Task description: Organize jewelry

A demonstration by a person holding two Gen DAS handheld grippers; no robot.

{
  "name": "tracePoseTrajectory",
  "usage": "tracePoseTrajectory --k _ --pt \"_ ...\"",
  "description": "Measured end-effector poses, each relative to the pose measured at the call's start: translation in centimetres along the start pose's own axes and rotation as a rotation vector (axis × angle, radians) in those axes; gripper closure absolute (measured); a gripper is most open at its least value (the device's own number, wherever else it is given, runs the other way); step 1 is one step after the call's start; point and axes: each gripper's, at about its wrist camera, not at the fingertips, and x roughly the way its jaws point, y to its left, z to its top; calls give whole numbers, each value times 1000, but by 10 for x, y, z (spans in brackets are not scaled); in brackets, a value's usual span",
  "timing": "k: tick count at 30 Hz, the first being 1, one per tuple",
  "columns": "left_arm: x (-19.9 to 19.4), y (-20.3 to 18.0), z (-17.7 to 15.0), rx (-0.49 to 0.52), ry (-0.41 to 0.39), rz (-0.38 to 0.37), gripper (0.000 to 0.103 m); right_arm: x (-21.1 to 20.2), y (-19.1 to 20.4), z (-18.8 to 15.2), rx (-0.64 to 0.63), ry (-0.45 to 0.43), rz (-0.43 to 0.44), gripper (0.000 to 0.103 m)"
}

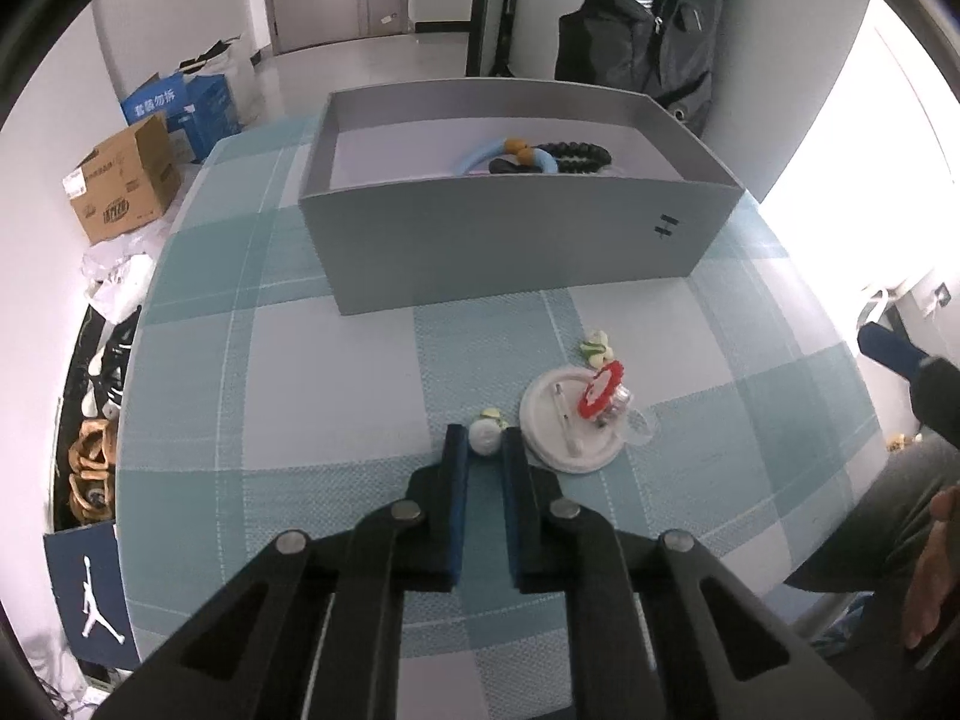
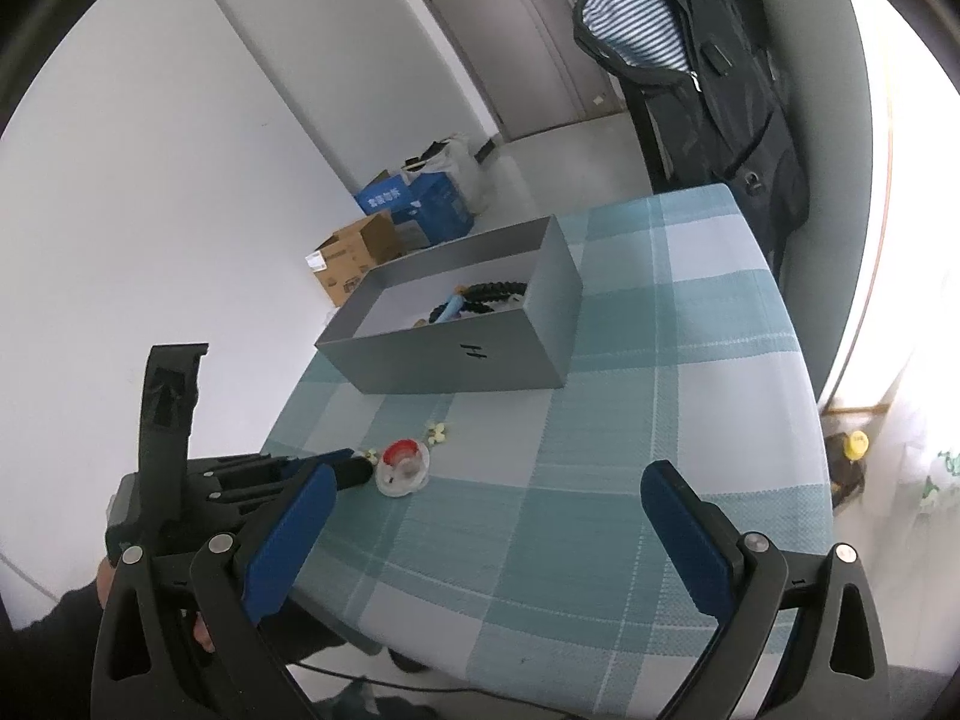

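Note:
My left gripper [image 1: 485, 433] points down at the checked tablecloth, shut on a small white bead piece [image 1: 483, 441] with a green bit at its top. Just right of it lies a white round dish [image 1: 555, 420] bearing a red and white round charm [image 1: 600, 387] and a clear piece [image 1: 639, 427]. Beyond the dish lies a small green and white piece [image 1: 596, 347]. The grey open box [image 1: 510, 240] farther back holds a blue ring [image 1: 480, 157] and a black bead bracelet [image 1: 579, 153]. My right gripper [image 2: 487, 474] hovers open over the cloth, with nothing between its fingers. The left gripper [image 2: 351, 471] shows beside the dish [image 2: 401, 483].
The table [image 2: 660, 360] has its left edge close to the left gripper. Cardboard and blue boxes [image 1: 123, 180] and shoes lie on the floor to the left. A dark jacket [image 2: 720, 90] hangs behind the table's far corner. A person's hand [image 1: 933, 570] is at the right edge.

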Motion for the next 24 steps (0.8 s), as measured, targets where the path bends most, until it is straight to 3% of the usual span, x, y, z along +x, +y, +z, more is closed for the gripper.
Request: tracePoseTrajectory --k 12,21,24 --pt "-13 21 3 -85 -56 -18 97 12 4 -2 0 37 6 0" --pt "-33 48 7 -196 -127 -54 97 47 47 -5 -85 116 54 3" --pt "-35 54 9 -219 -151 -58 97 63 54 -8 -93 150 55 13"
